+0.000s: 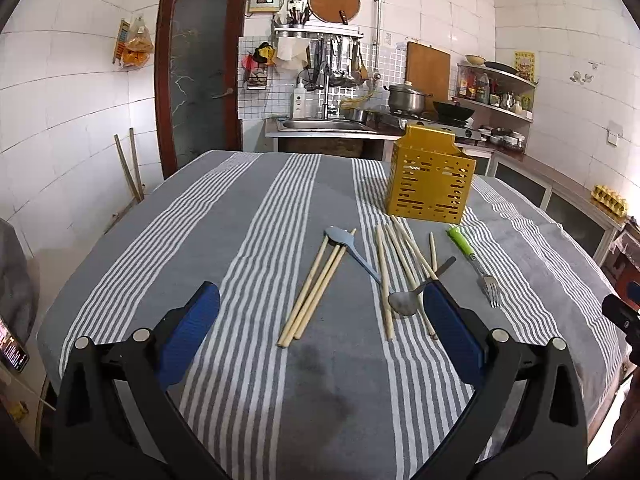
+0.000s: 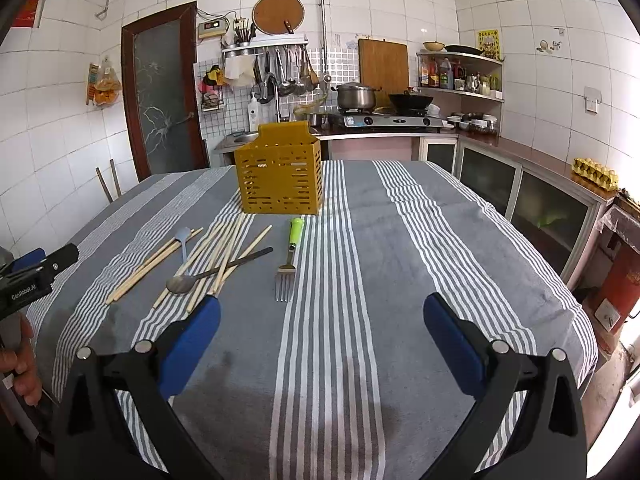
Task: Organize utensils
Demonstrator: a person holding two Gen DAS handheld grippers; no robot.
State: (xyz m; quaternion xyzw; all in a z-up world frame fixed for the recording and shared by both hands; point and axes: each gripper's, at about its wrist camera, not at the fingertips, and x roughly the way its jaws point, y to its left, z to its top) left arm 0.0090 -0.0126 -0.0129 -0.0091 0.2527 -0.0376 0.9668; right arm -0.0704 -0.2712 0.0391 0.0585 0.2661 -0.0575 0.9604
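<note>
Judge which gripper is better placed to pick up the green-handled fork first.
Right, probably. The fork lies nearly straight ahead of the open right gripper, clear of the chopsticks. For the open left gripper it sits off beyond its right finger.

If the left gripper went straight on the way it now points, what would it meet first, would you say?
Probably the bundle of three chopsticks, which lies between the open fingers of the left gripper, pointing roughly along its line. Height above the striped cloth is unclear, so it might pass over them.
</note>
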